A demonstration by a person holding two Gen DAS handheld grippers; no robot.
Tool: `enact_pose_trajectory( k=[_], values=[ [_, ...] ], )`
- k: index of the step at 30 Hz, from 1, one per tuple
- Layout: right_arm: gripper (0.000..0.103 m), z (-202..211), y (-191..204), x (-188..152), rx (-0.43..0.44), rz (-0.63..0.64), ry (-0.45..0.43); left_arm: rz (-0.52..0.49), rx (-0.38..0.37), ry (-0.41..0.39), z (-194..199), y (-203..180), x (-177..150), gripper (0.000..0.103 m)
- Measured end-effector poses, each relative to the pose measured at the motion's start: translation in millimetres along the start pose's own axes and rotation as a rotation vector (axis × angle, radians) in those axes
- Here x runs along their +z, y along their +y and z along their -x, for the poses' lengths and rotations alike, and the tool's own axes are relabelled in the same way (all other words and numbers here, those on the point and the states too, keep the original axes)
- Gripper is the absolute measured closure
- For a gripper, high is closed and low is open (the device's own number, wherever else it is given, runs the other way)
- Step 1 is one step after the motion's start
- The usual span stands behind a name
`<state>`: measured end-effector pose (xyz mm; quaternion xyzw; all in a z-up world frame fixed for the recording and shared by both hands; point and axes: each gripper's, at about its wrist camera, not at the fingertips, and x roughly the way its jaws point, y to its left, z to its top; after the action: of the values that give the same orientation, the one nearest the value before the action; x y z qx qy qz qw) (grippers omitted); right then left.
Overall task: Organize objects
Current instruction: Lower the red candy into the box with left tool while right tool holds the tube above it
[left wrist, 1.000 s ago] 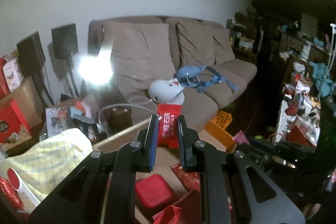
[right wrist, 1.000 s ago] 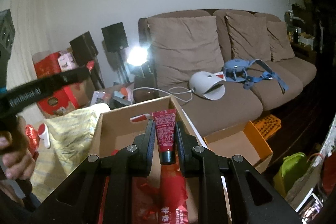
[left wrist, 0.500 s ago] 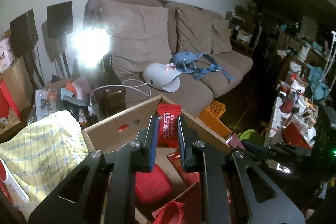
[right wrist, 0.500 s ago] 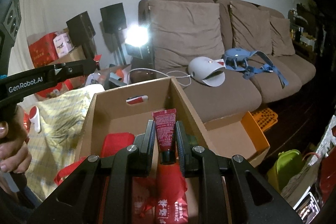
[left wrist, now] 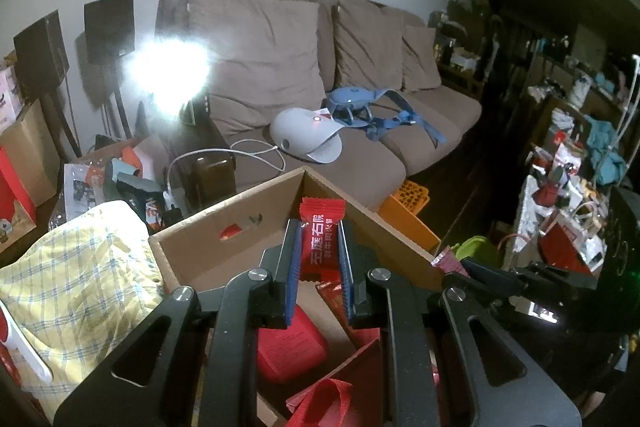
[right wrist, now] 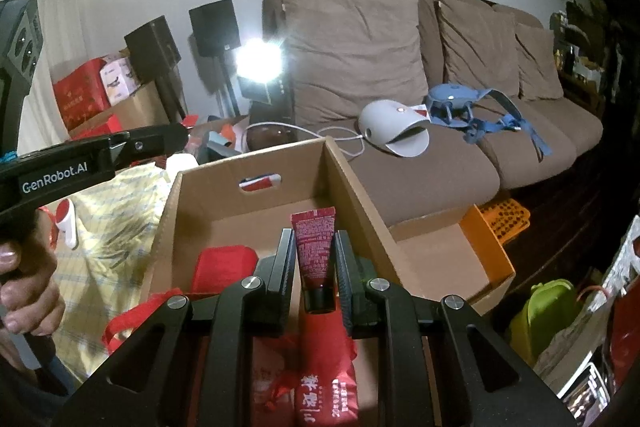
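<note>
My left gripper (left wrist: 318, 247) is shut on a red snack packet (left wrist: 321, 237) with white characters, held above an open cardboard box (left wrist: 224, 227). My right gripper (right wrist: 314, 251) is shut on a dark red tube (right wrist: 315, 251), cap end towards me, held over the same box (right wrist: 352, 187). Inside the box lie a red pouch (left wrist: 288, 347), a red bag with a handle (left wrist: 332, 395) and red packets (right wrist: 326, 379). The left gripper's body also shows at the left of the right wrist view (right wrist: 80, 159).
A brown sofa (right wrist: 400, 67) stands behind the box, with a white device (right wrist: 390, 131) and a blue strap harness (right wrist: 472, 111) on it. A yellow checked cloth (left wrist: 68, 279) lies left of the box. A smaller orange-edged box (right wrist: 448, 259) sits to its right. Clutter fills both sides.
Both grippers have tipped downward and moved in over the cardboard box, still holding their items. More of the box's inside shows in both views.
</note>
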<state>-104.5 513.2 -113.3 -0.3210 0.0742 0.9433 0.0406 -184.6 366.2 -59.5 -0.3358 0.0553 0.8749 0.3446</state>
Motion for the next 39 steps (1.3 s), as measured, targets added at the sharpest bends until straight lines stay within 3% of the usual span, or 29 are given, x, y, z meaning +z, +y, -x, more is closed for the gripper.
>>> enact_pose_trajectory(
  k=[27,39],
  values=[
    [0.085,-16.3,-3.9,-5.7,-0.028,-0.014,0.090,0.042,0.033,0.142,-31.4,9.7,-11.4,0.087],
    [0.085,-21.3,-4.3,-7.5,-0.030,-0.021,0.104,0.041,0.032,0.162,-35.4,11.4,-14.5,0.087]
  ],
)
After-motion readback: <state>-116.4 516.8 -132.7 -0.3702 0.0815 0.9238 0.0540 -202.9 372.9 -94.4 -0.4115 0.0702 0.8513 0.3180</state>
